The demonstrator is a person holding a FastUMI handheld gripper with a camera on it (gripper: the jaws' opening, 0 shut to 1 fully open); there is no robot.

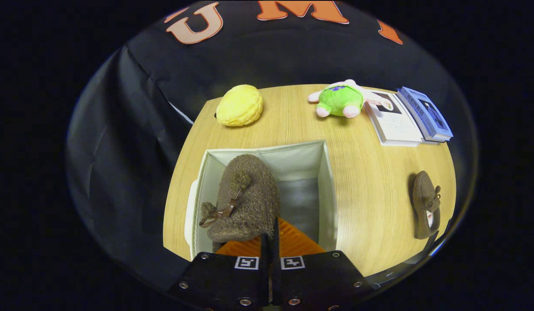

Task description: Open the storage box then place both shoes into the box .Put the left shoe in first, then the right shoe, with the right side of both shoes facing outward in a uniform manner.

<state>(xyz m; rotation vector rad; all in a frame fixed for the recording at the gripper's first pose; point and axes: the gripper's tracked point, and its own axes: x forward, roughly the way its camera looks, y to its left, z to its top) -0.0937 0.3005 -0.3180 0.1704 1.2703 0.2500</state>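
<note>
Jaws pinched tight on the heel edge of a fuzzy brown shoe (245,198), which hangs toe-forward inside the open storage box (327,181), against its left wall; gripper (270,235) sits right over the box's near rim. Box is pale fabric, lid off, standing on a light wood-grain surface (370,172). Second brown shoe (425,204) lies on the surface well to the right of the box, near the edge. Beyond the box: yellow plush (240,105) far left, green plush toy (339,100) centre-right, books (407,116) beside it at the far right corner. Black cloth wall (133,129) backs and flanks the surface.
</note>
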